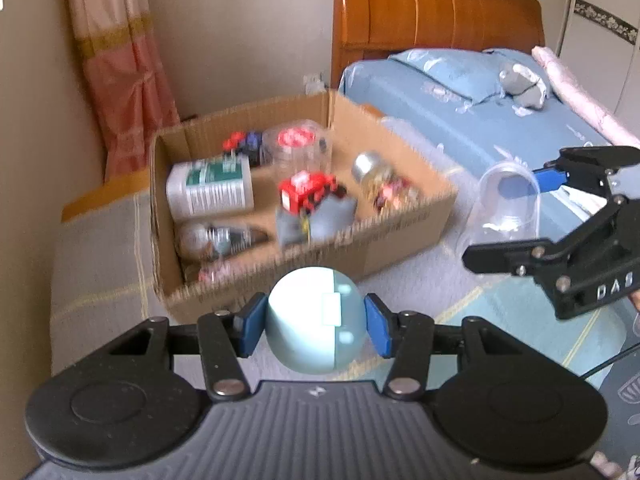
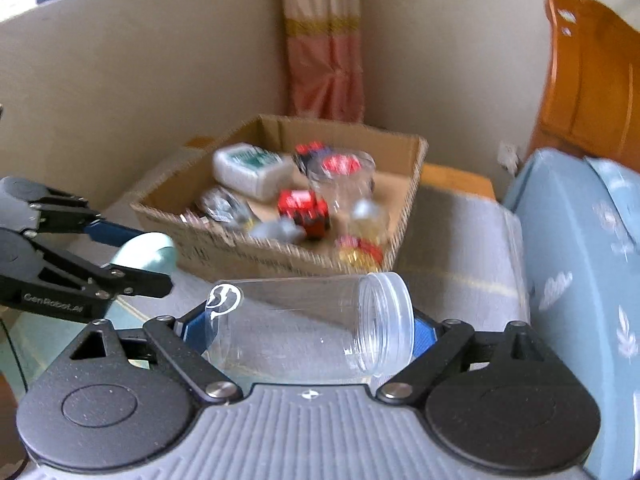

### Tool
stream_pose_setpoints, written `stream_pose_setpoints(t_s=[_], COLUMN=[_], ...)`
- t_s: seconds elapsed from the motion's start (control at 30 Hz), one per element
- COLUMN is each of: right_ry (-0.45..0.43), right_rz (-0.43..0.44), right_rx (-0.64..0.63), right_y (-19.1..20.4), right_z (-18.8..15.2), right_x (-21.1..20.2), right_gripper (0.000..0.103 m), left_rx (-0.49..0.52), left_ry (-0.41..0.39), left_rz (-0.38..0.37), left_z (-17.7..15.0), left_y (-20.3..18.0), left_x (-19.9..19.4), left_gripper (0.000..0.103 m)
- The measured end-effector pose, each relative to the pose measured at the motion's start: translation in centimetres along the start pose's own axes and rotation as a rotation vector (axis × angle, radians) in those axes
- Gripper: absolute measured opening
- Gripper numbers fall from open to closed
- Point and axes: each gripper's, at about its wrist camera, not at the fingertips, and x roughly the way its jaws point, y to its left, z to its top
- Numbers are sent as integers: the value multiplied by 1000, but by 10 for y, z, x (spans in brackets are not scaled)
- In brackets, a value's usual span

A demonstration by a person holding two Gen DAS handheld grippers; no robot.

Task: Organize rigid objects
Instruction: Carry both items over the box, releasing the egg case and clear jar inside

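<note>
The left gripper [image 1: 316, 328] pinches a pale blue-and-white ball [image 1: 314, 320] between its blue pads, held above the bedding just in front of the cardboard box [image 1: 400, 232]. The right gripper [image 2: 310, 330] has a clear, empty plastic jar [image 2: 312, 328] lying sideways between its blue pads, mouth to the right, near the box's front wall. The open box holds a white bottle with a green label [image 1: 210, 190], a red toy truck [image 1: 310, 196], a clear jar with a red lid [image 1: 298, 148], and several small items too blurred to identify.
</note>
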Motion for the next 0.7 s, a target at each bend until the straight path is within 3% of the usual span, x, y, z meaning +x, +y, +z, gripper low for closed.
stream_pose_setpoints(t_s=[0.27,0.53,0.6,0.67,0.7], right_ry=[-37,-26,-16,-11,-7], right_rz=[18,21,28,32,38], right_rx=[-44,-53,-71,-86,-94], right_y=[-1,-9,-10,-12,-13], right_z=[26,41,44,49,50], right_x=[2,17,20,22,23], right_gripper=[94,94,94,94,94], left_rx=[13,-22,-46,-59,-55], left_ry=[-73,-47,-45,-54,-67], left_rz=[82,157,157,144,142], left_z=[37,44,43,41,40], left_y=[15,35,40,43,43], left_x=[6,34,38,36,33], left_gripper=[52,52,57,82,86])
